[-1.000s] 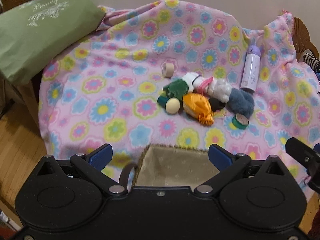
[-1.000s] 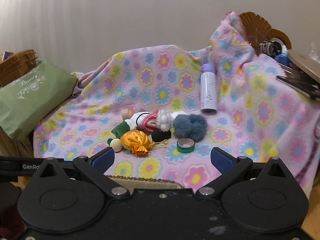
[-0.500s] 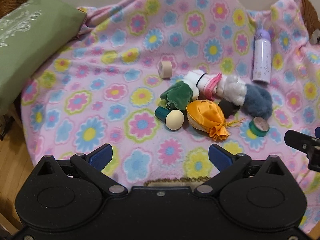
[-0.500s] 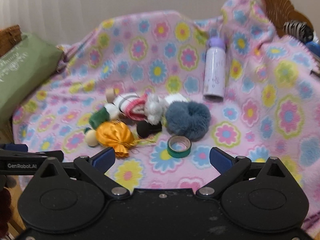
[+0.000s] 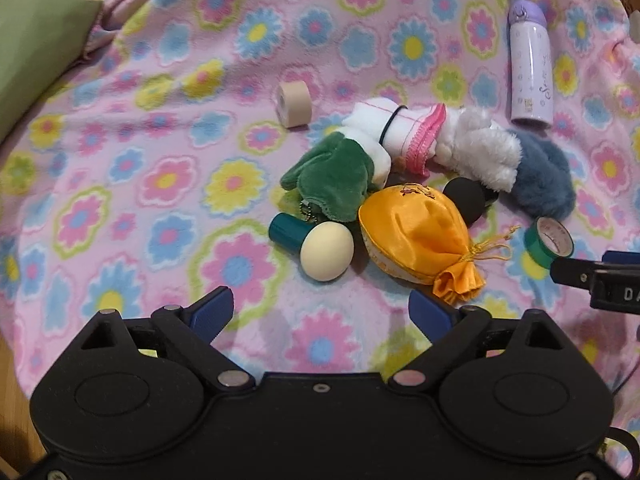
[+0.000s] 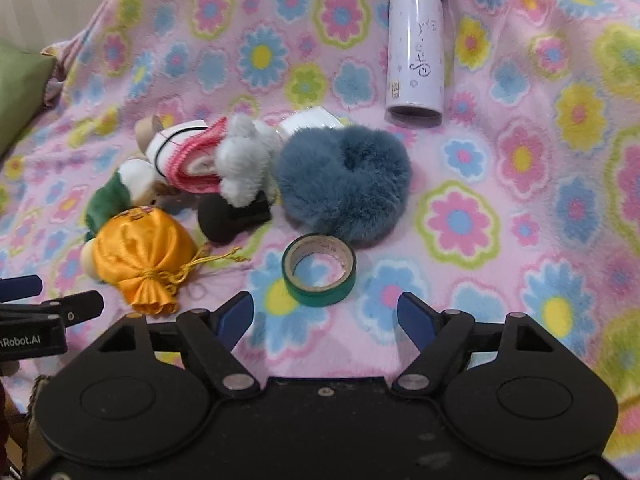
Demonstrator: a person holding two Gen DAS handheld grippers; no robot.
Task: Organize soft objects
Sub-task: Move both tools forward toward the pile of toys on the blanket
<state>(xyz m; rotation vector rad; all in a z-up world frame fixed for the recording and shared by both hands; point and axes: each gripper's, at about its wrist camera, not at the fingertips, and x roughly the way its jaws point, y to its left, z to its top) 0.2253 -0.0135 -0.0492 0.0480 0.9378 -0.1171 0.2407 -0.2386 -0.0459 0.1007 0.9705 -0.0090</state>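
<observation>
Left gripper (image 5: 321,307): blue-padded fingers spread wide, nothing between them, low over the flowered pink blanket (image 5: 120,184). Its body shows at 9 o'clock in the right wrist view, lettering "nRobot.AI" legible.

Right gripper (image 6: 325,312): fingers likewise spread, empty. Its tip enters the left wrist view at 3 o'clock, with "DA" readable on it.

Green tape roll (image 6: 319,270): lying flat just ahead of the right gripper, at 12 o'clock; faint print on the inner core, too small to read.

Orange satin pouch (image 5: 420,240): drawstring neck toward the camera, gold tassel cord trailing to 3 o'clock; red embroidery at its far end, unreadable. Nearest soft item to the left gripper, at about 1 o'clock.

Cream ball on a teal cylinder (image 5: 316,246): touching the pouch's 9 o'clock side.

Black foam ball (image 6: 218,218): behind the pouch, partly under the white plush.

Green plush (image 5: 336,178): bead chain hanging, touching the pouch's far edge.

White plush (image 5: 476,152) and a pink-trimmed white roll (image 5: 400,132) bound with a black band: middle of the pile.

Blue fluffy scrunchie (image 6: 344,180): at 3 o'clock of the pile, touching the white plush.

Beige tape roll (image 5: 294,103): on edge, apart at 11 o'clock.

Lilac bottle (image 6: 416,48): farthest, lying down, cursive script illegible.

Green cushion (image 5: 36,52): far 10 o'clock, at the blanket's edge.
</observation>
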